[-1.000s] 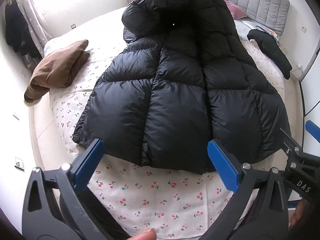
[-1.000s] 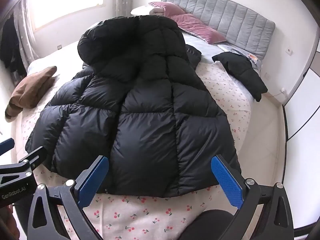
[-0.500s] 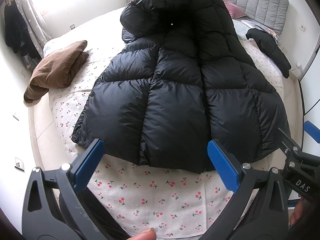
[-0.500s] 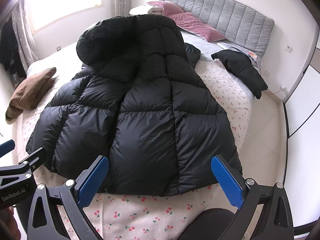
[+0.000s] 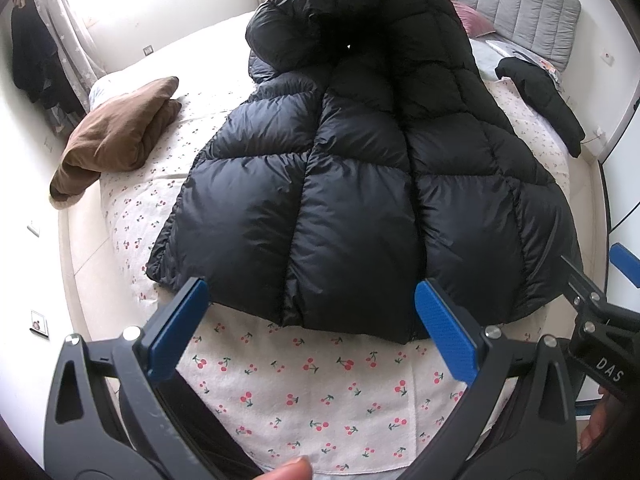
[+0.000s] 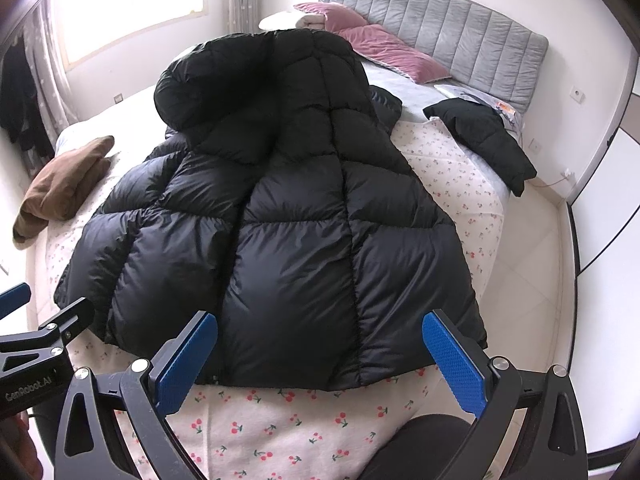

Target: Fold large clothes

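A large black puffer jacket (image 5: 360, 184) lies spread flat on the cherry-print bedspread (image 5: 312, 392), hood at the far end, hem toward me; it also shows in the right wrist view (image 6: 288, 232). My left gripper (image 5: 312, 332) is open and empty, hovering just short of the hem, left of centre. My right gripper (image 6: 320, 360) is open and empty, over the hem's right part. Each gripper shows at the edge of the other's view.
A folded brown garment (image 5: 116, 140) lies at the bed's left edge. A smaller black garment (image 6: 484, 140) lies at the far right of the bed. Pink pillows (image 6: 384, 48) and a grey headboard (image 6: 452, 36) stand at the back. Floor tiles (image 6: 532, 256) lie right of the bed.
Both grippers have drifted slightly back from the jacket, so the hem sits a little higher in view. The jacket has not moved and both stay open.
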`<state>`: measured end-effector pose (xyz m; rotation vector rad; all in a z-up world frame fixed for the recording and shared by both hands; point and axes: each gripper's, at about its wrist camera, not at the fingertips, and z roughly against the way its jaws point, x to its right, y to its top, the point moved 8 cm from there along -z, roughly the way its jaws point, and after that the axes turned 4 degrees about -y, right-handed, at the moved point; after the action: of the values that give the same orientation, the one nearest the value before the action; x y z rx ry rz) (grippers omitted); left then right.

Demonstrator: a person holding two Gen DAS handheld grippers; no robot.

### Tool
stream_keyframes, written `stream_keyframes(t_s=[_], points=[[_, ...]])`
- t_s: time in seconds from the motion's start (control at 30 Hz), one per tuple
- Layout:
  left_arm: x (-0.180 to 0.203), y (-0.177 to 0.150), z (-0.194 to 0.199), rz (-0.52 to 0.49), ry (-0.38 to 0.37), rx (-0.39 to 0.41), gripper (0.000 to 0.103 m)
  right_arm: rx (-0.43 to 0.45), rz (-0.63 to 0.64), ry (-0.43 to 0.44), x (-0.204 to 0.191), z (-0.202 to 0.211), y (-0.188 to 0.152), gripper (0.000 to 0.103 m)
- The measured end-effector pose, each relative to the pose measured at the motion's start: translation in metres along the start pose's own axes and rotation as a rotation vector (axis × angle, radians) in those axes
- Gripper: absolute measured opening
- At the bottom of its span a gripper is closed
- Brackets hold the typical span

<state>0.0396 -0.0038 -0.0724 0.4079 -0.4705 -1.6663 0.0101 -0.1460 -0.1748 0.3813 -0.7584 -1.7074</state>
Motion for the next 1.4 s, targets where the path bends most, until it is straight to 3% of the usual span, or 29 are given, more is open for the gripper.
stream_keyframes(t_s=[1.4], points=[[0.0008, -0.0071, -0.0023, -0.002, 0.000, -0.008, 0.103, 0.005, 0.012, -0.012, -0.0008, -0.0002, -0.0003, 0.103]])
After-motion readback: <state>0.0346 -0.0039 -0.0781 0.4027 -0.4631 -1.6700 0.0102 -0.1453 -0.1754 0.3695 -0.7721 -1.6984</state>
